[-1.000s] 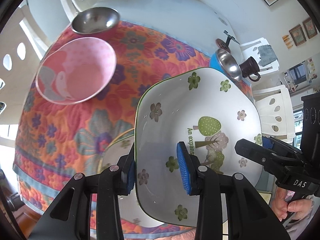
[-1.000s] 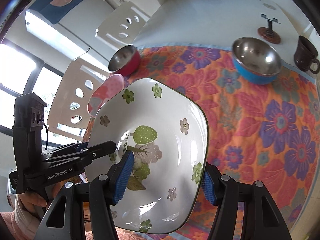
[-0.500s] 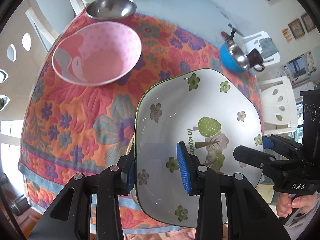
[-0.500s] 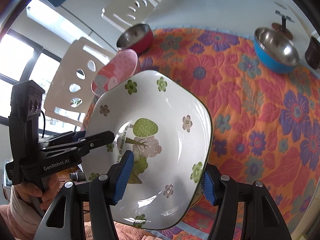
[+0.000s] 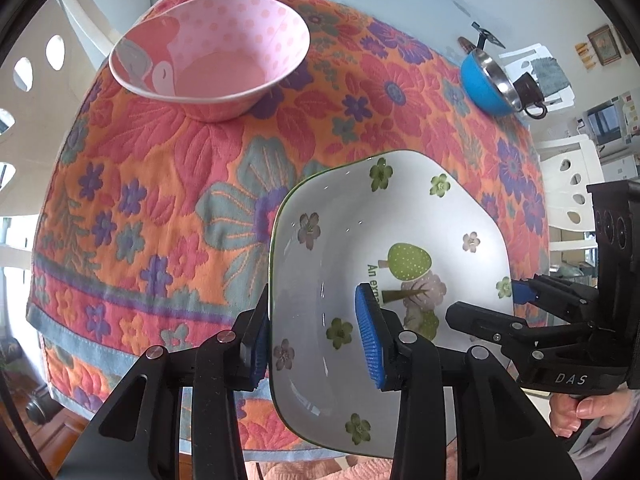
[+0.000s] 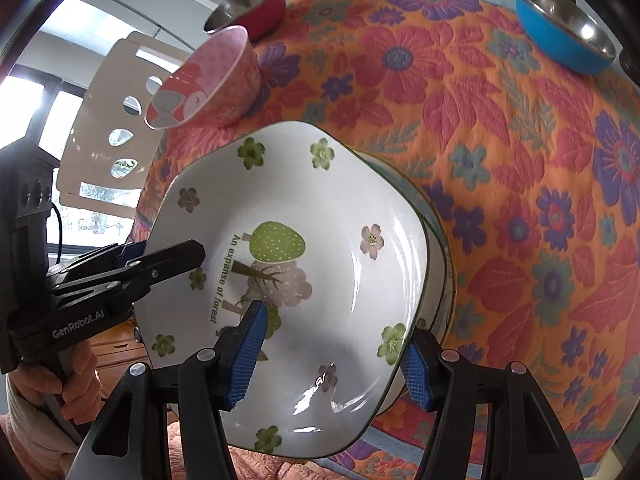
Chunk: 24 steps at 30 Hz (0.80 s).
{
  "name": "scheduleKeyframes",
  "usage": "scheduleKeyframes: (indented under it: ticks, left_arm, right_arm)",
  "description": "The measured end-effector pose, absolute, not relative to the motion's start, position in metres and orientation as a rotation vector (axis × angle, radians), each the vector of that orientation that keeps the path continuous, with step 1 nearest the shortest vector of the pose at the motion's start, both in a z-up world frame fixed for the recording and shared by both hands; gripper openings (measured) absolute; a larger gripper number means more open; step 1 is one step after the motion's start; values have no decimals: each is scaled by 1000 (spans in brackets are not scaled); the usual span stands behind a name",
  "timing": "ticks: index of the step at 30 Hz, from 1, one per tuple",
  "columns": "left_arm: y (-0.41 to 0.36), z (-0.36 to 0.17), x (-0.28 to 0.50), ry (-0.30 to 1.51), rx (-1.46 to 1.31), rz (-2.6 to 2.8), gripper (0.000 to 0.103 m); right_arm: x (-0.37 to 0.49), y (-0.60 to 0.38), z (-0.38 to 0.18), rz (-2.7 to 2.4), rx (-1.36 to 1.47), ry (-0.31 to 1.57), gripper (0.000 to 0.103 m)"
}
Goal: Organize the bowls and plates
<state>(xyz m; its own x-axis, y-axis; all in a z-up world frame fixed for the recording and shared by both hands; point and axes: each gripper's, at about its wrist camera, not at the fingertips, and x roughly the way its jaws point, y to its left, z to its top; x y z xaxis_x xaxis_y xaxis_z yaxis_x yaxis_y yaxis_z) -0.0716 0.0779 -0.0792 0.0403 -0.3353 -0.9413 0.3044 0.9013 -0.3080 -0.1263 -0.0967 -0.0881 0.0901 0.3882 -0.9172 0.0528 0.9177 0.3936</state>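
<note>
Tongs both clamped on opposite rims of white flowered plate [image 6: 304, 264]: left tongs [image 5: 316, 342], right tongs [image 6: 332, 356]. Stacking step; next, lowering squarely onto matching plate [image 6: 436, 264] beneath, then releasing.

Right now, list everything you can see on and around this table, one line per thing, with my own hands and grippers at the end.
Floral plate: one, white with green rim, held above the table.
Second plate: one, white, directly under it on the tablecloth.
Pink bowl: one, pink with dots, far left.
Red steel bowl: one, behind the pink bowl.
Blue steel bowl: one, far right.
Brown mug: one, beside the blue bowl.
Tablecloth: one, orange floral.
White chairs: several, around the table.
Left gripper: black, blue pads, on the plate's left rim.
Right gripper: same, on its right rim.
</note>
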Motion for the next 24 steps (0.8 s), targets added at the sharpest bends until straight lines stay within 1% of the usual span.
scheduleKeyframes:
  ticks: [15, 24]
  left_arm:
    - [77, -93, -73, 1498, -24, -470, 34]
    - [74, -92, -75, 1488, -23, -465, 34]
  right_arm:
    - [-127, -94, -105, 224, 388, 1509, 61]
    - [-127, -101, -100, 219, 397, 1493, 61]
